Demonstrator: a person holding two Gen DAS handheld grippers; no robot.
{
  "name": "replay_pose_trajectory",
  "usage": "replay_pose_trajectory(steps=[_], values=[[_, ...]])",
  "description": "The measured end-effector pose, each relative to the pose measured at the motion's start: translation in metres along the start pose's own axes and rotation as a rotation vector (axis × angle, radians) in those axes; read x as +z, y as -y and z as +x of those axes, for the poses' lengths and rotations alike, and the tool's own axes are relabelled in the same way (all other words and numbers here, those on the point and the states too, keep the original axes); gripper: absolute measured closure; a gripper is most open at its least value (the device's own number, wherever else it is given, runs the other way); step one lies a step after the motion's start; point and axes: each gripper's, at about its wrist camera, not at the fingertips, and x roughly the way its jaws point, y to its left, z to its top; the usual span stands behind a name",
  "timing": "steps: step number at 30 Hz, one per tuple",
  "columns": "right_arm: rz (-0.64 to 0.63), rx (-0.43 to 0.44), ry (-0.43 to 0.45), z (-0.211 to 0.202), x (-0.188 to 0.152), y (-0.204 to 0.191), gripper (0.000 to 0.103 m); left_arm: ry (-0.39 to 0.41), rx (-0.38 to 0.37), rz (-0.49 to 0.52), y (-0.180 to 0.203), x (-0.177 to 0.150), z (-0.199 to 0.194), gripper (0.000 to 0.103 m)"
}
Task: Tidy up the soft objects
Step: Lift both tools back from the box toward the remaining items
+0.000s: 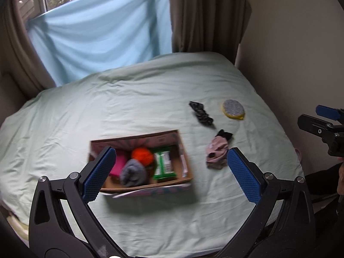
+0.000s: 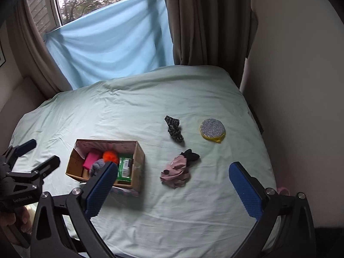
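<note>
A cardboard box sits on the pale green bed and holds a pink item, an orange pom-pom, a grey cloth and a green packet. To its right lie a pink and black cloth bundle, a black scrunchie and a round silver and yellow sponge. My left gripper is open and empty above the box. My right gripper is open and empty near the bundle.
The bed fills both views. A window with a light blue cloth and brown curtains stands behind it. A wall runs along the bed's right side.
</note>
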Motion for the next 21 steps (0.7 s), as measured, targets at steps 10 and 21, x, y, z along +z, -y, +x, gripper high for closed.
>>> replay_pose_trajectory(steps=[10,21], values=[[-0.201,0.12,-0.045,0.082,0.006,0.066,0.0,-0.032,0.008,0.059,0.101,-0.012,0.086,0.0],[-0.457,0.258,-0.117,0.21,0.003,0.104,0.0,-0.164,0.029,0.061,0.161,-0.038,0.209,0.0]])
